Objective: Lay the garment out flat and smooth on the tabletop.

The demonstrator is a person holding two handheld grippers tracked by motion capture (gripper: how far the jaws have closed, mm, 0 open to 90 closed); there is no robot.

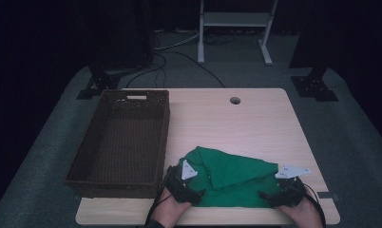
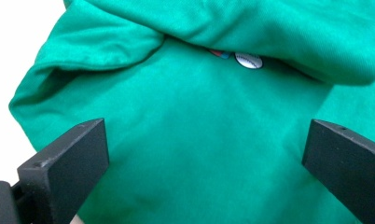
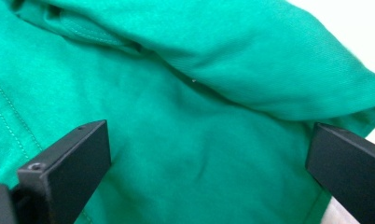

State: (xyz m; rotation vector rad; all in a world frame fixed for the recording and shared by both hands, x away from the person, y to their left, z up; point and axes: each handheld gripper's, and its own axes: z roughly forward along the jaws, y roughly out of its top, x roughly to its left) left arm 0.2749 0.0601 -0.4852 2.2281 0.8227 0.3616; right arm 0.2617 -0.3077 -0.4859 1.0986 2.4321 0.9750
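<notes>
Both grippers spread wide — left gripper [image 1: 195,189] and right gripper [image 1: 270,197] flank the green garment's [image 1: 232,180] near edge, which runs left-to-right between them.

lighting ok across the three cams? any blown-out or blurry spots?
High view: dim, room black beyond the table; green cloth and basket readable. Left gripper view: sharp, table blown white upper left, cloth evenly lit. Right gripper view: cloth slightly soft, table white at upper right.

Counter [image 1: 255,123]: pale wood, with a round hole near its far edge.
Wicker basket [image 1: 120,142]: set on its left part.
Green garment [image 1: 232,178]: laid just right of the basket, at the near edge.
</notes>
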